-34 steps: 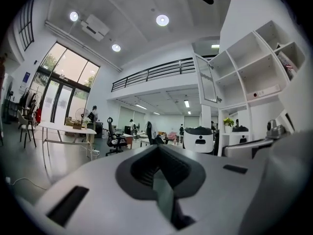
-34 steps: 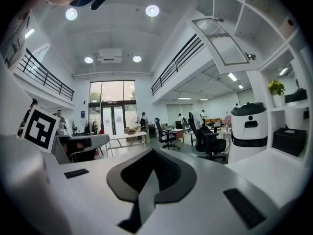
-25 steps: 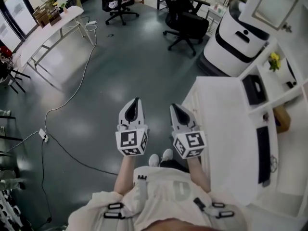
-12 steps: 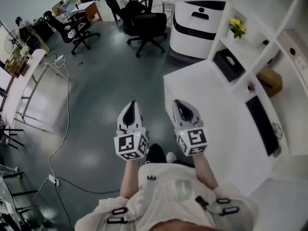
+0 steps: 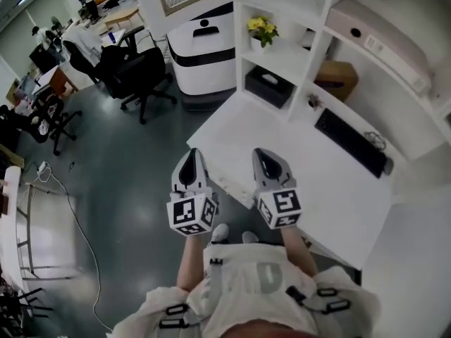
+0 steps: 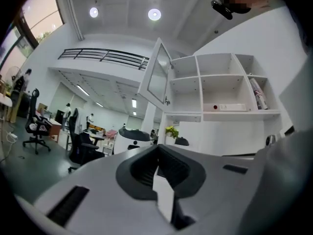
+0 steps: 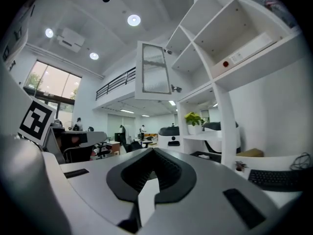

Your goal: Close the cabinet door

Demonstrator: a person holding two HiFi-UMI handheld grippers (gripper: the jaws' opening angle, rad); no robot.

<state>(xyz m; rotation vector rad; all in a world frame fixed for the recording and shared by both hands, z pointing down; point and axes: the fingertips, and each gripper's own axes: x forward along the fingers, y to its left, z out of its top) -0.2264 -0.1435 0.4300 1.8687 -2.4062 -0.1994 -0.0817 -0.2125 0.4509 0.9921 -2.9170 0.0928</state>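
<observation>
White office shelving (image 7: 223, 106): glass-paned white cabinet door (image 7: 154, 70) stands open above clenched, empty left gripper (image 5: 192, 158) and right gripper (image 5: 266, 158); best pushed at its free edge.

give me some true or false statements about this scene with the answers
1. The cabinet door stands open. True.
2. The left gripper holds the door. False: its jaws are shut on nothing, away from the door.
3. A keyboard lies on the white desk. True.
4. The yellow flowers stand on the floor. False: they sit in a shelf compartment.
5. The right gripper has its jaws wide apart. False: they are shut.
</observation>
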